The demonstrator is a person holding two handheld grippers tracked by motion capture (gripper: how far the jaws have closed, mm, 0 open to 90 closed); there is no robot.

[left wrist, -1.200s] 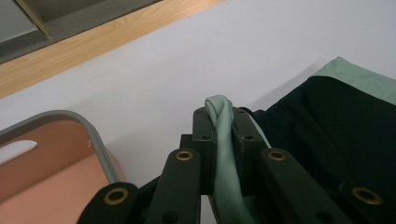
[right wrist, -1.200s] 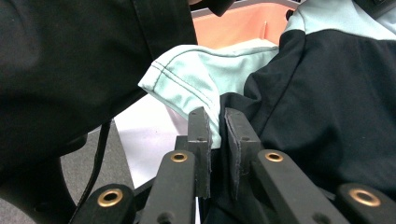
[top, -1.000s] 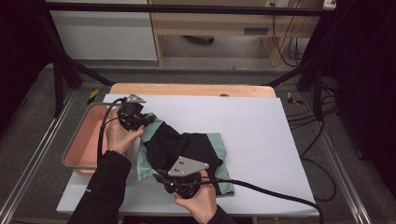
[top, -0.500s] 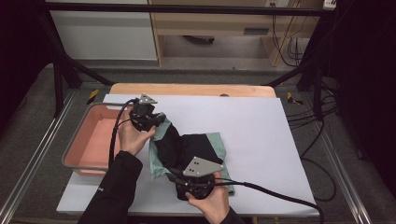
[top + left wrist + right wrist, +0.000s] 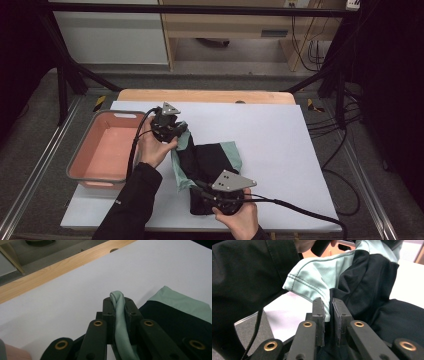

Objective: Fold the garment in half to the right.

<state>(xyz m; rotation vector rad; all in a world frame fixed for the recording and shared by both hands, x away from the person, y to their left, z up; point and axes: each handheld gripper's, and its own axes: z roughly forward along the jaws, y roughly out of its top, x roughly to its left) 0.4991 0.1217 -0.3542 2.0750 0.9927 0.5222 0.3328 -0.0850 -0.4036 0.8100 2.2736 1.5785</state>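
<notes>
Both hands have shifted toward three o'clock since the earlier frame. Pink tub [image 5: 100, 155] at nine o'clock; left claw [image 5: 172, 131] clamped on the garment's [image 5: 212, 160] green hem; garment mid-table [image 5: 310, 150]; right claw [image 5: 207, 197], at six o'clock, clamped on its dark edge.

Black sleeve [image 5: 131, 207], black tongs [image 5: 119, 305], brass rivets

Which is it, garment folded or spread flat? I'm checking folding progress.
Folded, loosely. The black-and-mint garment lies bunched in layers on the white sheet, with the left gripper and right gripper each clamped on an edge.
</notes>
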